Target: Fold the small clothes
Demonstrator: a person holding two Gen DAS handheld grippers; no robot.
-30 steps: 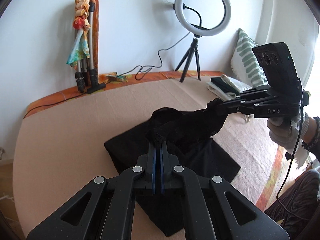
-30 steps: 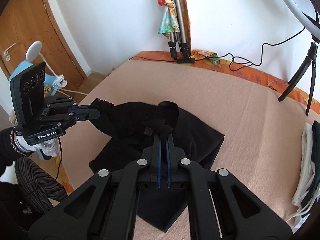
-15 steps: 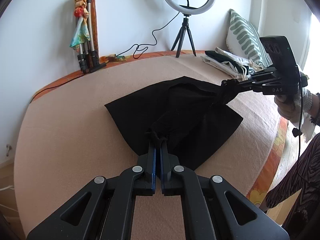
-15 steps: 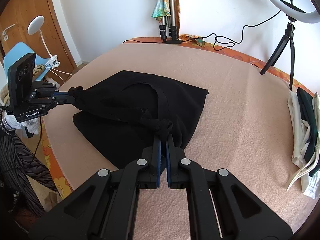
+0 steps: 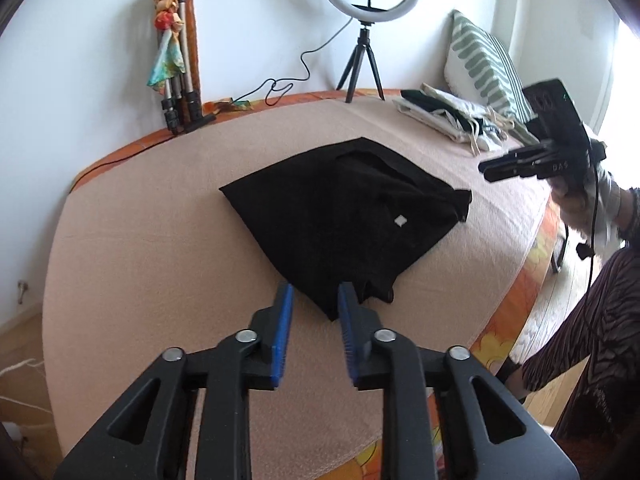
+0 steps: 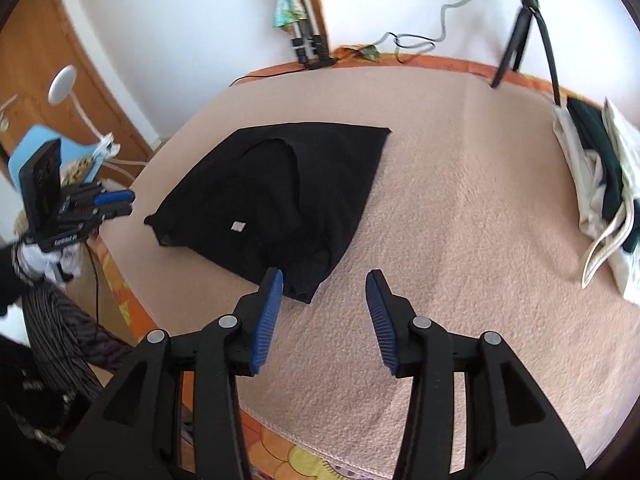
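Here the black garment (image 5: 340, 216) lies folded on the beige blanket (image 5: 140, 260) of the bed, near the bed's front edge, with a small white tag (image 5: 400, 221) facing up. Going left to right: the left hand-held gripper (image 5: 314, 300) is releasing, its jaws opening; the garment's near corner lies between the blue pads (image 5: 282, 320), but they do not press on it. The right hand-held gripper (image 6: 324, 296) is also opening and grasps nothing; in its own view the garment's corner sits just beside its left pad, with bare blanket between the jaws. Farther right, a pile of other clothes (image 5: 452, 120) rests by the striped pillow (image 5: 484, 64).

The risk, as I judge it, is a snag: a pad pulling away may catch the loose corner and drag the fold open. The bunched layers near the front edge also look uneven, so the next fold could come out crooked unless they are smoothed.
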